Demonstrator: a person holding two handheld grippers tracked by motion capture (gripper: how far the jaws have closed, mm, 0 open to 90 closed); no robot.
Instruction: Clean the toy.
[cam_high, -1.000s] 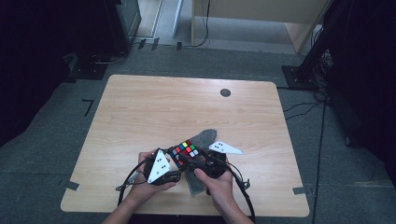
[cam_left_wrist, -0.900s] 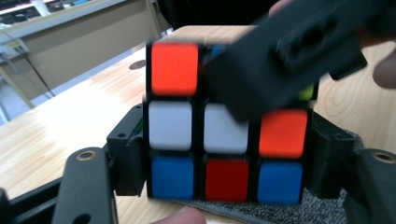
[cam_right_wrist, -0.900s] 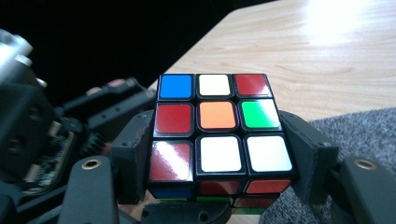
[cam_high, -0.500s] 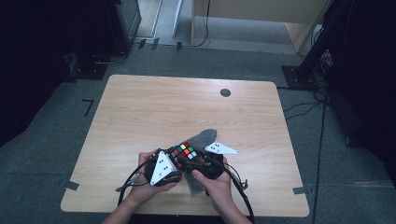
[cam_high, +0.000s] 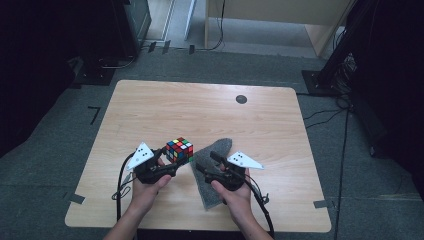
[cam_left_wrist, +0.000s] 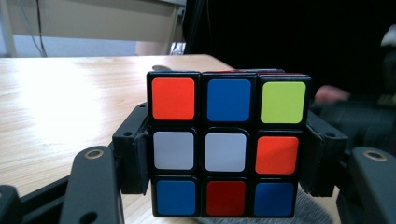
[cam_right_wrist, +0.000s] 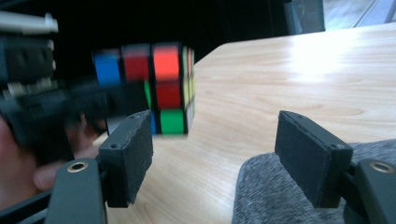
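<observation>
We have the puzzle cube (cam_high: 179, 150) clamped in our left claw (cam_high: 167, 161), just left of the frame's centre and lifted clear of the grey cloth (cam_high: 212, 172). Our right claw (cam_high: 206, 162) has just been opening, with nothing between its jaws, and hovers over the cloth at lower centre. Next, we judge, comes carrying the cube across the counter (cam_high: 200, 107). Nothing blocks the way; a dark round spot (cam_high: 241, 99) sits upper right.
</observation>
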